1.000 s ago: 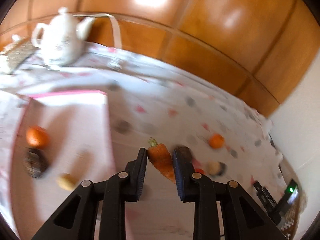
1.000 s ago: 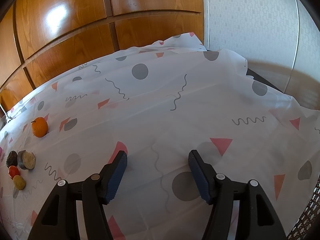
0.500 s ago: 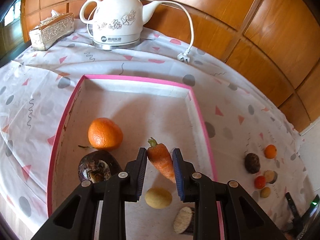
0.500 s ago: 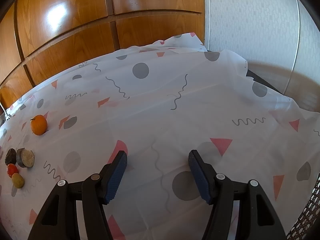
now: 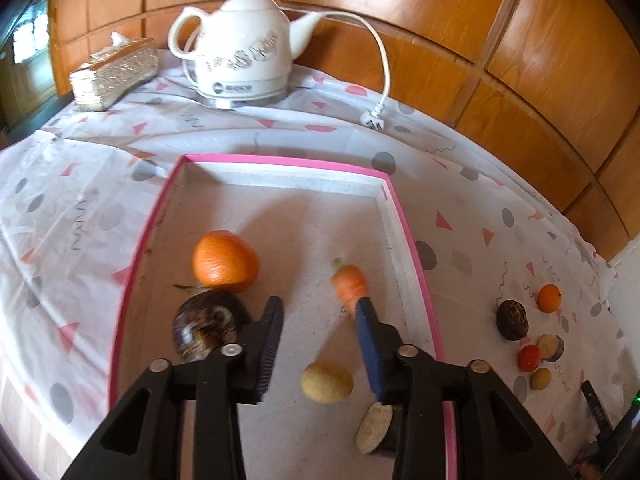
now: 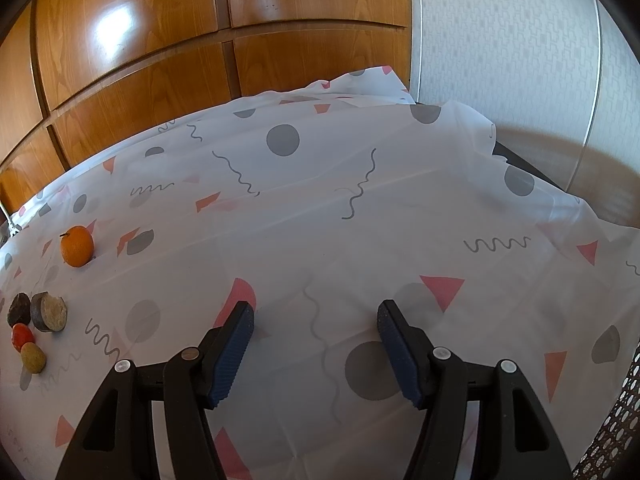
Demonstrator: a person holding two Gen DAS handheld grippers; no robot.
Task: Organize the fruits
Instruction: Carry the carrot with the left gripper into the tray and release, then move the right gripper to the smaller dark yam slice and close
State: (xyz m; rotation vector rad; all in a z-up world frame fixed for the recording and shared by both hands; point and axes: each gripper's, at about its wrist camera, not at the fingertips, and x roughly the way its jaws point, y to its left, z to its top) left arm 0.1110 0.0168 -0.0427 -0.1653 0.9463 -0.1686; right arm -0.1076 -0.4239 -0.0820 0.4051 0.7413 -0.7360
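- A table under a white patterned tablecloth (image 5: 248,152) stands against wood-panelled walls; at its far edge sit a white kettle (image 5: 244,52) with its cord and plug lying loose, and a glittery tissue box (image 5: 114,74) toward the far left corner.
- A shallow pink-rimmed tray (image 5: 412,248) lies on the cloth in the left wrist view.
- The left gripper (image 5: 318,340) hangs over the near part of the tray; its jaws have just been opening and now stand narrowly apart, with nothing pressed between them.
- The carrot (image 5: 350,284) lies free by the tray's right wall, leafy end pointing away, its lower end hidden behind the tip of the right-hand finger; whether they touch I cannot tell.
- Inside the tray, a large orange (image 5: 225,256) sits toward the left wall, a dark round fruit (image 5: 206,324) just nearer and partly behind the left-hand finger, a small yellow fruit (image 5: 327,383) below the gap between the jaws, and a cut slice (image 5: 374,426) at the near right wall.
- Off the tray's right side, a cluster rests on the cloth: a small orange (image 6: 77,246), a dark fruit (image 6: 19,310), a cut round piece (image 6: 49,312), a red fruit (image 6: 22,336) and a yellowish one (image 6: 33,357).
- The right gripper (image 6: 316,322) hovers over bare cloth well apart from that cluster, jaws spread wide and empty.
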